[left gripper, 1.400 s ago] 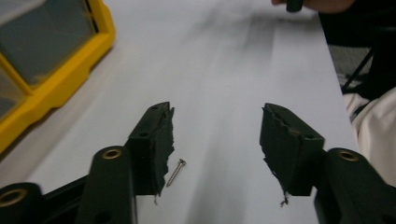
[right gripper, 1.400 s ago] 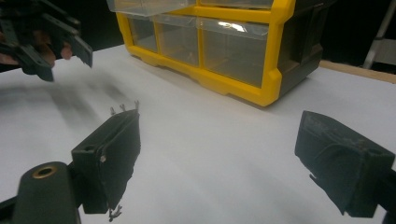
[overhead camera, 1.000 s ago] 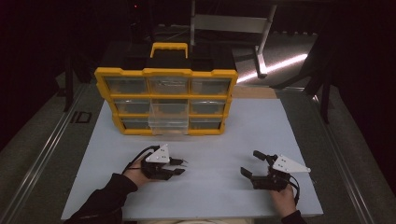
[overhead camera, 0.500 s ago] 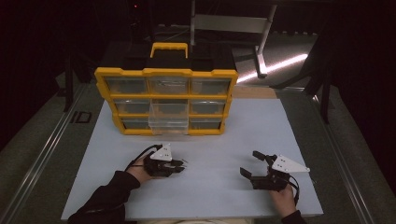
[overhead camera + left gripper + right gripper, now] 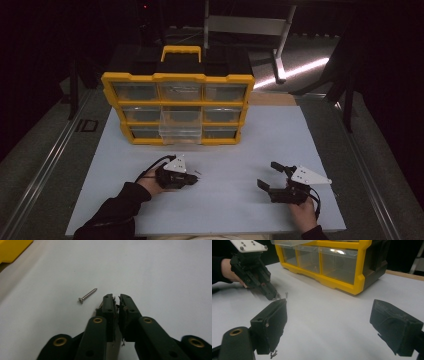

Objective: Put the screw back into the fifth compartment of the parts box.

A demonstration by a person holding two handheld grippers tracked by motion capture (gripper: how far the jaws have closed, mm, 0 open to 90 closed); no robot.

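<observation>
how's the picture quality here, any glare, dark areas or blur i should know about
High view: dark surroundings, the white table lit evenly, a bright glare streak behind the yellow organizer. Left gripper view: the screw is sharp, the near jaws soft. Right gripper view: glare on a clear drawer, and its own jaws are blurred.

Black sleeves are covering both forearms; black grippers are carrying grey three-cornered plates, brass rivets and black cables
</observation>
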